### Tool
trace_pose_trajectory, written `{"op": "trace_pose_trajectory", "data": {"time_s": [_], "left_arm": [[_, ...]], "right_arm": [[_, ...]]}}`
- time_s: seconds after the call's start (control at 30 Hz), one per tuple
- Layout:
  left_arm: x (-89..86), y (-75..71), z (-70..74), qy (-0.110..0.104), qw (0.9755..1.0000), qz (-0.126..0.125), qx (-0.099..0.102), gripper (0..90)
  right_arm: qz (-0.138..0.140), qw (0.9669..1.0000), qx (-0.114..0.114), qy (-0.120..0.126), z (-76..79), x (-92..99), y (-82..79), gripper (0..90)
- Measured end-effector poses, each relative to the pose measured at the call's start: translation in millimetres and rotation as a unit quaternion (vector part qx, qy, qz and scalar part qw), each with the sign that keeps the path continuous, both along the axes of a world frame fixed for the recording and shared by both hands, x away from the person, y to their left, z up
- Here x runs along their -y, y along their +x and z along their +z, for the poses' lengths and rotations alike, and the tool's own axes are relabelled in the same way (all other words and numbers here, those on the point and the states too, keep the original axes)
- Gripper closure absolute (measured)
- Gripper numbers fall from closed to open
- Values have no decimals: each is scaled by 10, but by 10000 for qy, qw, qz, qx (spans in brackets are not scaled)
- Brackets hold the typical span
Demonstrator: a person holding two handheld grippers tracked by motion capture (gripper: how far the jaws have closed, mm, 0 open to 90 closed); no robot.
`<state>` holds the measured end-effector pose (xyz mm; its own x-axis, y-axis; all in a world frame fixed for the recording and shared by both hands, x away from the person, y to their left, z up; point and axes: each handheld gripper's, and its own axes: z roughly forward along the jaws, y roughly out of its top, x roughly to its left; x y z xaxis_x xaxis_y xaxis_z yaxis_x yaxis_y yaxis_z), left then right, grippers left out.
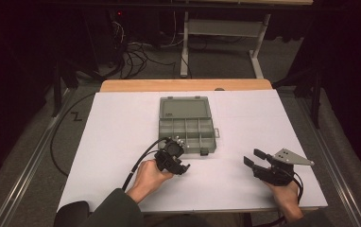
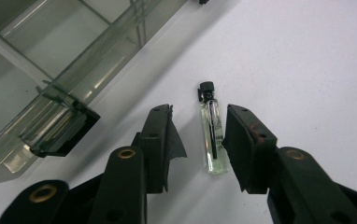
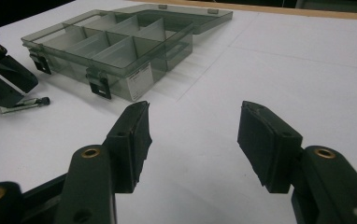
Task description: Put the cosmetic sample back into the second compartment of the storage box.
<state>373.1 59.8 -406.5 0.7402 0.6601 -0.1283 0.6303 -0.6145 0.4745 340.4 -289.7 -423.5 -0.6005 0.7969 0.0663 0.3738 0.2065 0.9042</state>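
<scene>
one small clear glass vial with a black cap (image 2: 212, 133) lies flat on the white table sheet (image 1: 122, 137), just in front of one grey translucent compartment box (image 1: 186, 125) with its lid open. the left gripper (image 2: 197, 135) straddles the vial, jaws apart; the right-hand pad looks close against the glass, the other clear of it, so nothing is gripped yet. the vial looks light, stiff, slippery and breakable: best pinched gently across its mid-body. the right gripper (image 3: 193, 135) rests released, well apart
</scene>
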Motion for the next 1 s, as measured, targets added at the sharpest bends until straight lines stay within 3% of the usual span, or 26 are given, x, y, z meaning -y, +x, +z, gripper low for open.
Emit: {"op": "trace_pose_trajectory", "data": {"time_s": [0.7,1.0], "left_arm": [[58,-18,-19,316,9994,-165,22,788],[60,-8,-14,338,9992,-201,19,803]], "right_arm": [[0,10000,-14,-7,-2,0,1,454],[-13,10000,29,12,2,2,-6,454]]}}
